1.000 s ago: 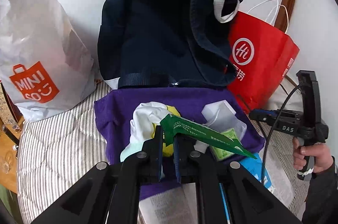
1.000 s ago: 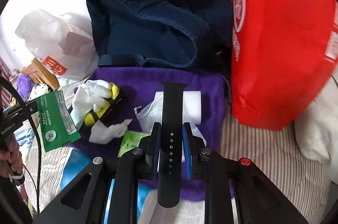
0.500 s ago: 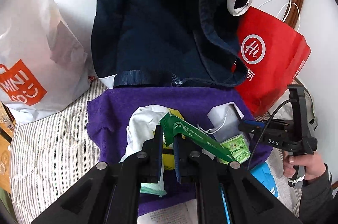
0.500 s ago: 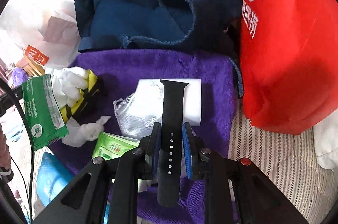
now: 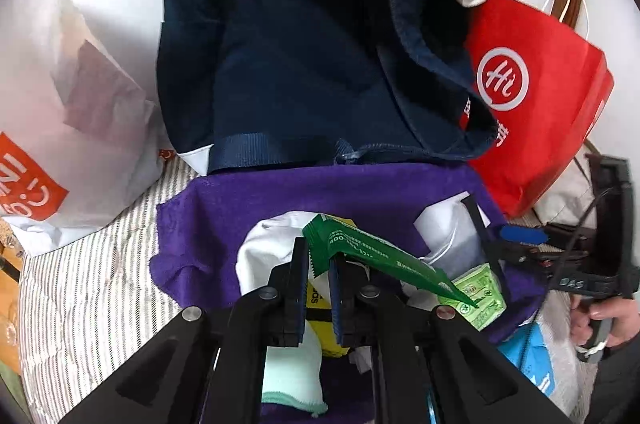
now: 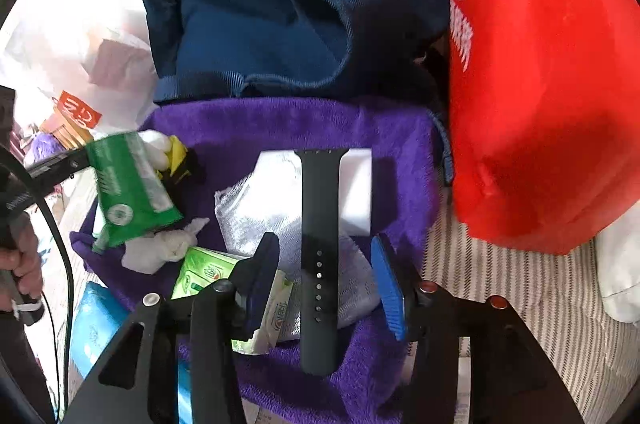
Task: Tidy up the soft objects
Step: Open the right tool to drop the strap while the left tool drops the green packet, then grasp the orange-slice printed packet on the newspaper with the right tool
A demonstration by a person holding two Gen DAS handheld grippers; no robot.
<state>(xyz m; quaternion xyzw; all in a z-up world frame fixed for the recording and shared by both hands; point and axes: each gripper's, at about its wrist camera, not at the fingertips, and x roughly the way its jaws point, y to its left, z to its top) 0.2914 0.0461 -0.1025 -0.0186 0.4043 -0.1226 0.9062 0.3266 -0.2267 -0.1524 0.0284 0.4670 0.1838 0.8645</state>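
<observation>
We had just let go of the black watch strap [image 6: 320, 244]: our right gripper [image 6: 326, 280] stood spread wide, where it had pinched it half a second before. The strap lay across the white pouch [image 6: 260, 220] on the purple towel [image 6: 280, 122], red bag [image 6: 540, 104] at three o'clock. Our left gripper [image 5: 319, 288] still clenched the green packet [image 5: 372, 252]; that placement remained, we judged.

Both grippers, the left gripper [image 5: 319, 264] and right gripper [image 6: 326, 276], are black with blue pads [image 6: 386, 284], silver screws, black cables.

strap [image 6: 320, 248] on towel [image 6: 288, 122], backpack [image 6: 280, 8] behind, bag [image 6: 552, 84] right
</observation>
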